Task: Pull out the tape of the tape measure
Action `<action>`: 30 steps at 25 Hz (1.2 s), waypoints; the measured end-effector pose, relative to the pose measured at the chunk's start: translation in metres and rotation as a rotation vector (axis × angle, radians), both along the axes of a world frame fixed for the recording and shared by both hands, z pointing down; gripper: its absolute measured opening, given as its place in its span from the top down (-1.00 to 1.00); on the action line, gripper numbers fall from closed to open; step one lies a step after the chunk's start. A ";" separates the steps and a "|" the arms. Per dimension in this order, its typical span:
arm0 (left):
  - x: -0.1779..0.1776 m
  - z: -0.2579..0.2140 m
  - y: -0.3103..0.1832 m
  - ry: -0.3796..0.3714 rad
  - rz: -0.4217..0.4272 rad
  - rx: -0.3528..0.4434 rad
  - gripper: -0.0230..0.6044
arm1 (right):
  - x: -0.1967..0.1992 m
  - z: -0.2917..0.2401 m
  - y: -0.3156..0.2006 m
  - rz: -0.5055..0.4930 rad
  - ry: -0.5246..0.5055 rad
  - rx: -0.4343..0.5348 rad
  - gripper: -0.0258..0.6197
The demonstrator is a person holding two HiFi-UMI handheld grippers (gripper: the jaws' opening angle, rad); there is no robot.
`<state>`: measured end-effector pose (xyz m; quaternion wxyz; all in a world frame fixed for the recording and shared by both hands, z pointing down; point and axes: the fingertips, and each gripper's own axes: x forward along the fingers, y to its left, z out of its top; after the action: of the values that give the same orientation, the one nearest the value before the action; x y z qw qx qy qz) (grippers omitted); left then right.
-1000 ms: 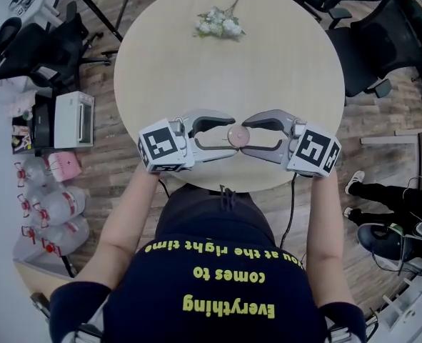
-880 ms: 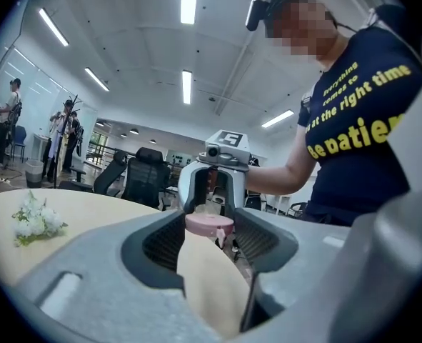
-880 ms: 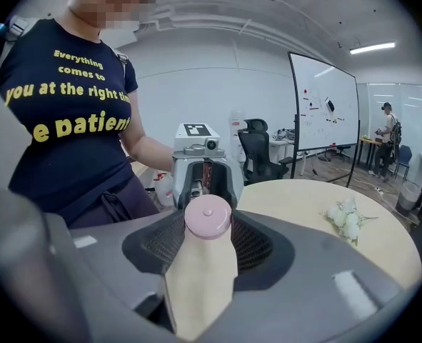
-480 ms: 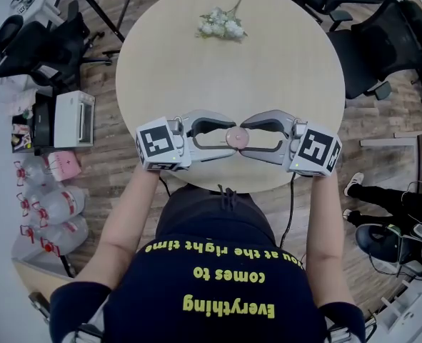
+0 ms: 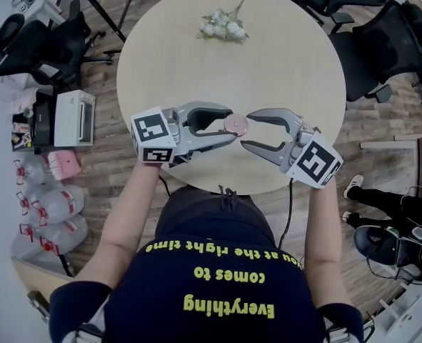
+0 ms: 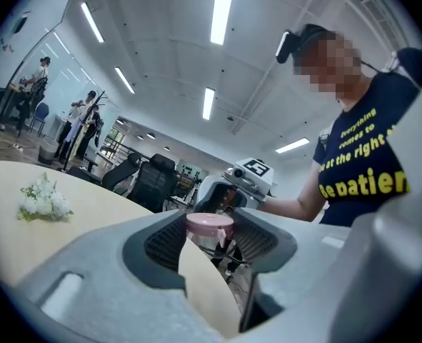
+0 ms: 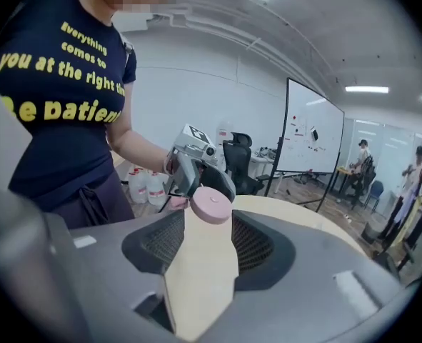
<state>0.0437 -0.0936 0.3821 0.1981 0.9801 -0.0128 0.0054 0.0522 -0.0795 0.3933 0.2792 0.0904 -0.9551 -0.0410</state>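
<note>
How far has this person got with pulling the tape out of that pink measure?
Done: the left gripper has just been closing on the pink tape measure and now holds it. In hand: the right gripper, jaws open and empty, faces it. Left: catch the tape's end and draw it out; no tape shows yet.
</note>
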 end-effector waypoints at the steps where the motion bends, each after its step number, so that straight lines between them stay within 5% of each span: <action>1: -0.001 -0.002 -0.004 0.000 -0.013 -0.020 0.24 | 0.001 -0.001 -0.003 0.017 0.020 0.043 0.24; 10: 0.009 -0.012 -0.023 0.004 -0.048 -0.198 0.24 | -0.005 -0.017 -0.023 0.097 0.087 0.332 0.35; 19: 0.010 -0.024 -0.027 0.000 -0.070 -0.224 0.24 | -0.008 -0.027 -0.027 0.100 0.196 0.583 0.52; 30: 0.010 -0.026 -0.028 -0.006 -0.096 -0.252 0.24 | -0.010 -0.025 -0.029 0.096 0.268 0.717 0.63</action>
<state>0.0539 -0.1219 0.3564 0.3197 0.9457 -0.0593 0.0003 0.0420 -0.1082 0.3681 0.3540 0.2206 -0.8299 -0.3706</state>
